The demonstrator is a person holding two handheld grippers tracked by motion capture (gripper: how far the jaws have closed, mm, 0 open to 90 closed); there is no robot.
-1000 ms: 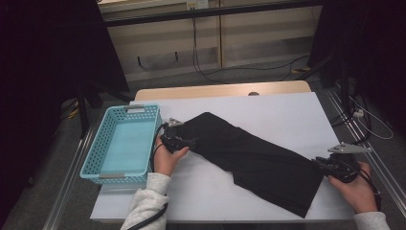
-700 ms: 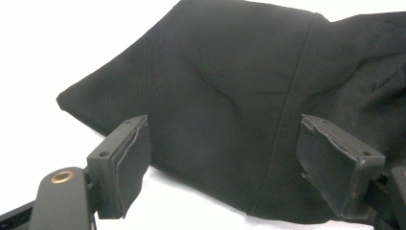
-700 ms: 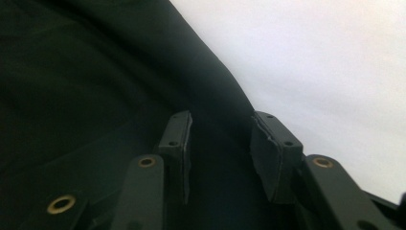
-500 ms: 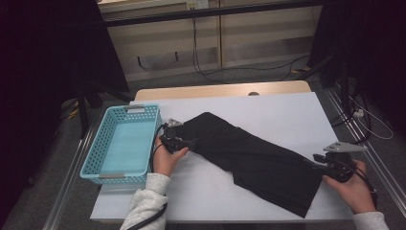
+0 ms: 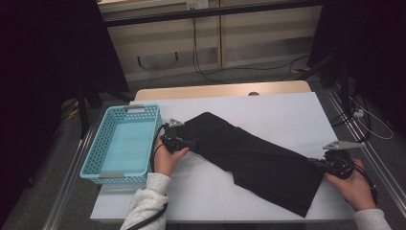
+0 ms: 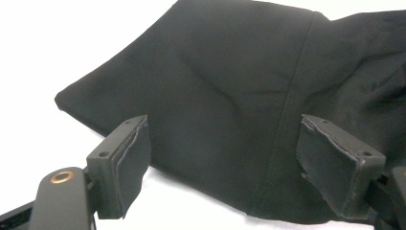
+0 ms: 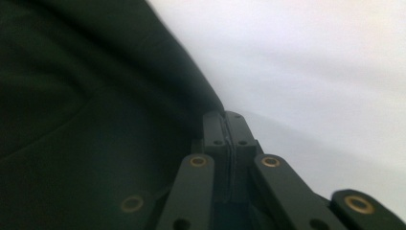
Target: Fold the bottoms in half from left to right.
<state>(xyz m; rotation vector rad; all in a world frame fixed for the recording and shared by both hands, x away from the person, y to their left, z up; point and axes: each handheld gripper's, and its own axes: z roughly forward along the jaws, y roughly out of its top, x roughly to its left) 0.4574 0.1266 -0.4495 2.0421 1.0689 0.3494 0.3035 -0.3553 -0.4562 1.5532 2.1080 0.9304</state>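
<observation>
Right gripper (image 5: 320, 164) at lower right just clamped onto long black folded cloth garment's (image 5: 249, 155) edge, left gripper (image 5: 191, 142) gaping astride other end, ungrasped; lifting pending.

From above we look forward and down on the tabletop (image 5: 287, 110); both claw cameras sit close over the black cloth (image 5: 249, 158) we share.

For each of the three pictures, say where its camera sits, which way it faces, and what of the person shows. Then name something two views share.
High view: above the table's near side, facing forward and down; forearms, left tool, right tool, basket.
Left tool view: on that tool, facing the black garment between open jaws.
Right tool view: on that tool, jaws shut at the garment's edge.
Shared: garment, white table.
</observation>
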